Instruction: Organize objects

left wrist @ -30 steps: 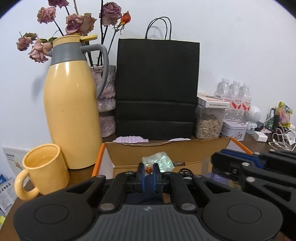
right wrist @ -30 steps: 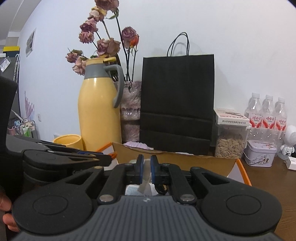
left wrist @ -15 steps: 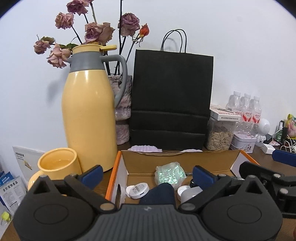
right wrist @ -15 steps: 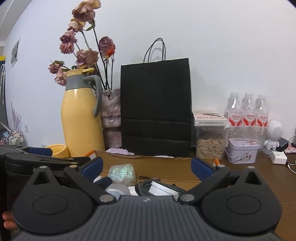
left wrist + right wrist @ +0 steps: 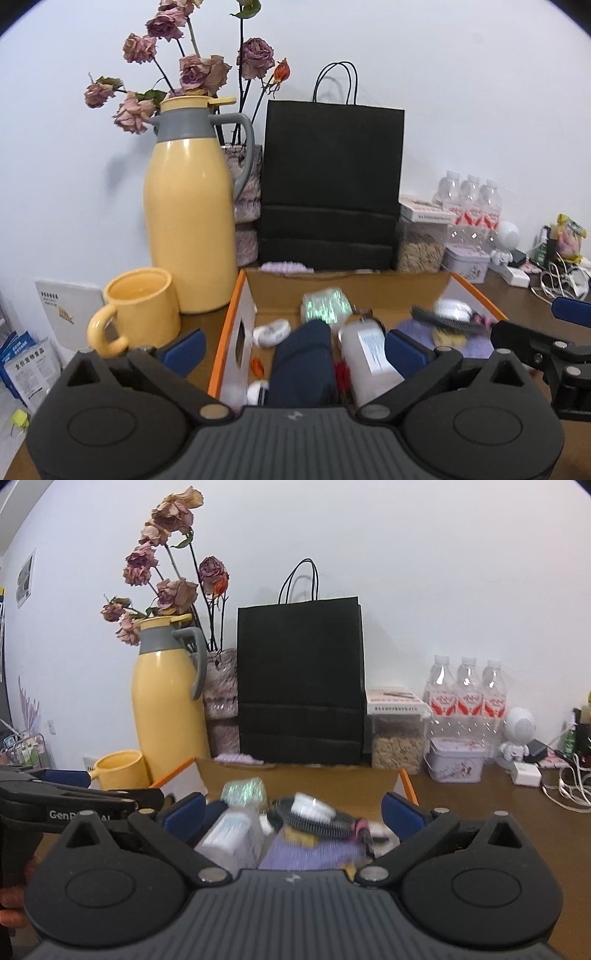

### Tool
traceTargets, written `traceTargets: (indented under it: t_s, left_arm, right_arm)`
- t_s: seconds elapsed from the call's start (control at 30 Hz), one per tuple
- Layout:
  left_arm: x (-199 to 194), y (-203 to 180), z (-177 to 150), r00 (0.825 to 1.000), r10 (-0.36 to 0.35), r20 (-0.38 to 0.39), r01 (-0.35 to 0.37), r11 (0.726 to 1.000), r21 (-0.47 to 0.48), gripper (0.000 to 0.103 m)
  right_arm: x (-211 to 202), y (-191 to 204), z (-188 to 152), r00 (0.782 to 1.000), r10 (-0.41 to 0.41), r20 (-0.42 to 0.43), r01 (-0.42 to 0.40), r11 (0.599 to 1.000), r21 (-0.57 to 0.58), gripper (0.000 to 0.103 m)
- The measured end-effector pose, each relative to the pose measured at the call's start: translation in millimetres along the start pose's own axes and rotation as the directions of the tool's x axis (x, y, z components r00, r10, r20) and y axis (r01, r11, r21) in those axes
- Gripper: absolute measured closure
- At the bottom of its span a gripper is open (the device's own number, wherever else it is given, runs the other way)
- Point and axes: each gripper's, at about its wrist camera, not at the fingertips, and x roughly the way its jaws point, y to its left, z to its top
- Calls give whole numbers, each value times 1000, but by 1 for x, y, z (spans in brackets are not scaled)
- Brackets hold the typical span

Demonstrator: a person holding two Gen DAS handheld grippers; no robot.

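Both grippers are spread wide and holding nothing here. The left gripper hangs over the near edge of the cardboard box, and right under its open jaws sit a dark navy bundle and a white bottle lying on its side. A bit further ahead of it there's a sparkly green thing and a small white round case off to its left. The right gripper hovers over the same box from the other side, with a black comb lying across a purple cloth directly ahead of its fingertips, and the white bottle just to its left. Everything in the box looks like a jumble, loosely piled with no obvious sorting, so the guess is the organizing is barely started or somewhere in the early middle. It's hard to say what counts as "done". Outside the box, to the left of the left gripper, stand a yellow mug and a yellow thermos, and straight ahead behind the box is a black paper bag. The tabletop to the right of the right gripper has free room, so stuff could plausibly go there next.
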Motion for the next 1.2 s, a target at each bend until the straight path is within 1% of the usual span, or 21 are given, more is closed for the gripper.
traceTargets:
  t_s: [0.2,0.33,0.47,0.6,0.73,1.2]
  left_arm:
    - [-40,-1,-28,999,10,-40,-9,1000,23,0]
    - [-60,0,-46,997,25,-71,-23,999,28,0]
    - [-79,4,-59,995,41,-88,-39,999,26,0]
    - [-93,6,-67,994,49,-93,-48,999,22,0]
    - [-101,6,-71,994,49,-95,-47,999,22,0]
    - [-103,8,-70,994,48,-97,-47,999,13,0]
  right_arm:
    - [-35,5,-20,998,1,-60,1,1000,21,0]
    - [-54,8,-35,994,0,-105,3,1000,27,0]
    - [-70,12,-46,992,-3,-127,8,999,33,0]
    - [-84,16,-51,992,-1,-130,6,999,37,0]
    - [-91,15,-55,991,-2,-134,7,999,41,0]
    - [-93,18,-56,990,-6,-140,11,999,35,0]
